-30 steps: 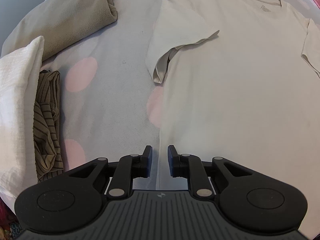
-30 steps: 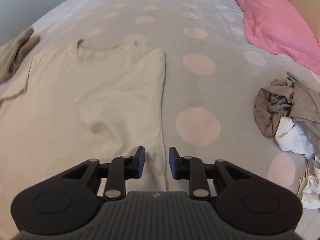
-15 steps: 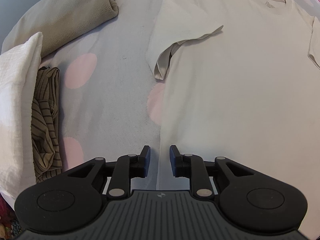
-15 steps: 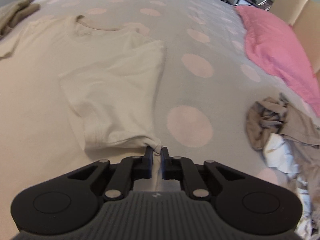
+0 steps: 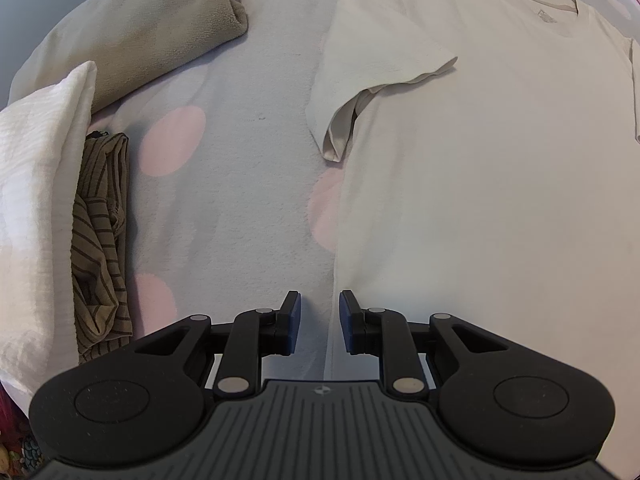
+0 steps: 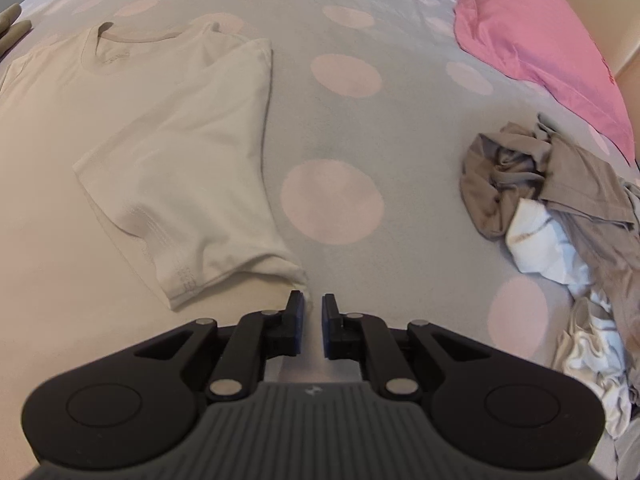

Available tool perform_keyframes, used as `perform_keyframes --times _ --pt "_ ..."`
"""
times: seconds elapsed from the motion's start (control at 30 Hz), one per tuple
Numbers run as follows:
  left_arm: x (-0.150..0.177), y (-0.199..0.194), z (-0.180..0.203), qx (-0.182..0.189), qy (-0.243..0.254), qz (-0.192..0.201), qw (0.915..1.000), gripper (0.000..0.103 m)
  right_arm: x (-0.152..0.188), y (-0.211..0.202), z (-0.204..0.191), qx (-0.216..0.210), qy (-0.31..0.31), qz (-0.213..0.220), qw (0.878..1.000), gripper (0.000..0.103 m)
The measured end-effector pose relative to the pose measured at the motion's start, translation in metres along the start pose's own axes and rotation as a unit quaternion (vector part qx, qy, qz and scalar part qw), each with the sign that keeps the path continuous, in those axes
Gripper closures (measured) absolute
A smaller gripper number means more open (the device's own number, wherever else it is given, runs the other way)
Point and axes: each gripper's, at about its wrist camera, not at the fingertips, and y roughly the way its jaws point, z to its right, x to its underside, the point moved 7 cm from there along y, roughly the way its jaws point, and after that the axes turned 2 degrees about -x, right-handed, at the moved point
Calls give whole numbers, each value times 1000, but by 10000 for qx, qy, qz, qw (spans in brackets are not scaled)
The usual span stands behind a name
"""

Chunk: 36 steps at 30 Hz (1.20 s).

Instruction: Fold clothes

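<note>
Spotted bedspread (image 6: pixel 340 128), one cream T-shirt (image 5: pixel 500 184), two grippers, left (image 5: pixel 319 322), right (image 6: pixel 313 326), both parted.

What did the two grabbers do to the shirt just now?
The right gripper pinched the T-shirt at the edge by its folded-in sleeve half a second ago, then opened and let it go; the cloth now lies by its fingertips. The left gripper stayed open over the shirt's other side edge. The laundry pile and pink pillow didn't move.

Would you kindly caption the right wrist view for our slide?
Open right tool at the folded sleeve of a cream T-shirt on a dotted bedspread.
</note>
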Motion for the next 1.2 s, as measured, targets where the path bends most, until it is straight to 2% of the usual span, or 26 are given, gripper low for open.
perform_keyframes --times 0.07,0.2,0.37,0.5,0.57,0.73,0.87,0.93,1.03,1.2 --pt "1 0 0 -17 21 3 10000 84 -6 -10 1 -130 142 202 9996 91" --pt "1 -1 1 -31 46 41 10000 84 -23 -22 -14 -781 552 576 9937 91" --pt "-7 -7 -4 114 -136 384 9991 84 -27 -1 -39 -871 649 335 9935 93" --pt "-13 -13 -14 298 -419 689 9963 84 -15 11 -47 -840 515 86 9951 94" --pt "-16 -16 -18 367 -471 851 9946 84 -13 4 -46 -763 631 1 9951 93" --pt "-29 -26 -25 342 -79 1446 9889 82 -14 -25 -38 -524 1081 -179 9926 89" --pt "-50 -24 -17 499 121 1736 9835 81 -5 -45 -42 -819 1423 -245 9861 84" --pt "-60 -25 -5 468 364 1938 9793 81 -6 -42 -44 -833 1389 -282 9864 79" --pt "-72 -26 19 398 730 2190 9722 77 -8 -36 -48 -855 1339 -339 9867 78" --pt "-87 -13 54 440 1158 2258 9663 75 -10 -27 -53 -891 1254 -433 9872 76"
